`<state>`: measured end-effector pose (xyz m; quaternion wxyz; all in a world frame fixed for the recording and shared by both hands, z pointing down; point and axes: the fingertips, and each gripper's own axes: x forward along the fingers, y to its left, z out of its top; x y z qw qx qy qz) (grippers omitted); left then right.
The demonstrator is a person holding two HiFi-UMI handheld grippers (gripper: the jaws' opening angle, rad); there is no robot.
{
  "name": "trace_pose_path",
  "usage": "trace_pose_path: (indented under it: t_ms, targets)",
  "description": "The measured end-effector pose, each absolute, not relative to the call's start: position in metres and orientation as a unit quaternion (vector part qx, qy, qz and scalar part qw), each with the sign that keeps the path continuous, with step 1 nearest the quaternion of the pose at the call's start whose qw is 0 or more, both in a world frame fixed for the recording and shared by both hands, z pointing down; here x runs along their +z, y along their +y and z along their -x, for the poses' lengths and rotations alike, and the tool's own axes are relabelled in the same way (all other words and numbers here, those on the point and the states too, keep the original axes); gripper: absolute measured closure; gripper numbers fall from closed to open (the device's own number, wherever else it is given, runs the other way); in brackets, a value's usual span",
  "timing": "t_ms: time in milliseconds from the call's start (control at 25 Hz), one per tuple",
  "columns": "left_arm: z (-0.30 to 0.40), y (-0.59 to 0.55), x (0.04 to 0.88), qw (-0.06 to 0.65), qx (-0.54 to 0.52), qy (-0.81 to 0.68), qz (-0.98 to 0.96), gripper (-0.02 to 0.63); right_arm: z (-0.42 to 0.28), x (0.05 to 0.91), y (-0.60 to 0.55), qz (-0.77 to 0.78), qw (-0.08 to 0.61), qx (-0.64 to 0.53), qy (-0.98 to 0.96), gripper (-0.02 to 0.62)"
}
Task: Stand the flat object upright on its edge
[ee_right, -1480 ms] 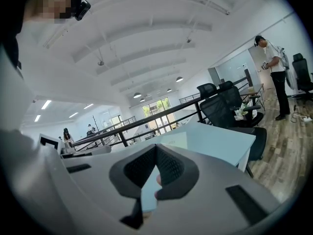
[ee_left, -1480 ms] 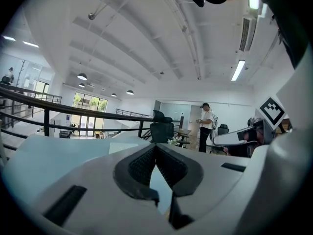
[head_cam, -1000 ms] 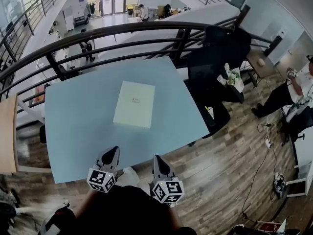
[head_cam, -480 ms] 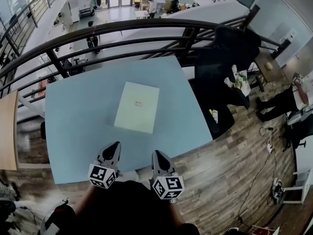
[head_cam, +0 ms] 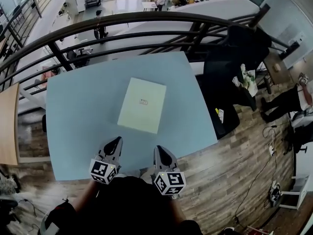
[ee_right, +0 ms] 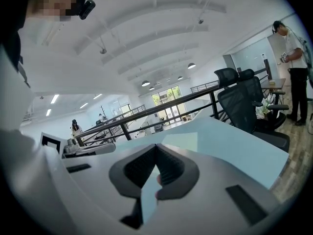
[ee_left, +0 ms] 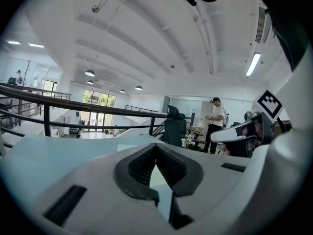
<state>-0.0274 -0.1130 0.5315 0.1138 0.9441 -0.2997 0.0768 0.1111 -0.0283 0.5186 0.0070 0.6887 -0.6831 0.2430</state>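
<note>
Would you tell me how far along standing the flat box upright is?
Done: nothing; the flat box lies flat in the middle of the blue table. In hand: nothing; the left gripper and right gripper are shut and empty at the table's near edge, short of the box. Left: reach it, tip it up, stand it on edge.

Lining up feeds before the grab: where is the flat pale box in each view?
Head view: flat box lying mid table.
Left gripper view: box, a pale sliver above the jaws.
Right gripper view: box, a pale patch above the jaws.
Shared landmark: black railing beyond the table.
</note>
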Motion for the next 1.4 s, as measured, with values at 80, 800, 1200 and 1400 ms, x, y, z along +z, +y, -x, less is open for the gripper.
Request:
trace_pose_path:
  t_ms: [80, 800, 1200, 1400]
  targets:
    - [0.029, -0.114, 0.535, 0.116, 0.079, -0.298, -0.944, 0.603, -0.112, 0.524, -0.031, -0.689, 0.011, 0.248, -0.681, 0.588]
    - [0.035, -0.15, 0.592, 0.12, 0.134, -0.327, -0.928, 0.601, -0.133, 0.583, -0.056, -0.669, 0.056, 0.296, -0.679, 0.586]
    - [0.031, -0.167, 0.635, 0.127, 0.174, -0.311, -0.926, 0.598, -0.139, 0.63, -0.065, -0.659, 0.088, 0.335, -0.667, 0.584]
    - [0.03, -0.172, 0.657, 0.133, 0.192, -0.304, -0.924, 0.57, -0.142, 0.654, -0.064, -0.657, 0.1, 0.352, -0.659, 0.583]
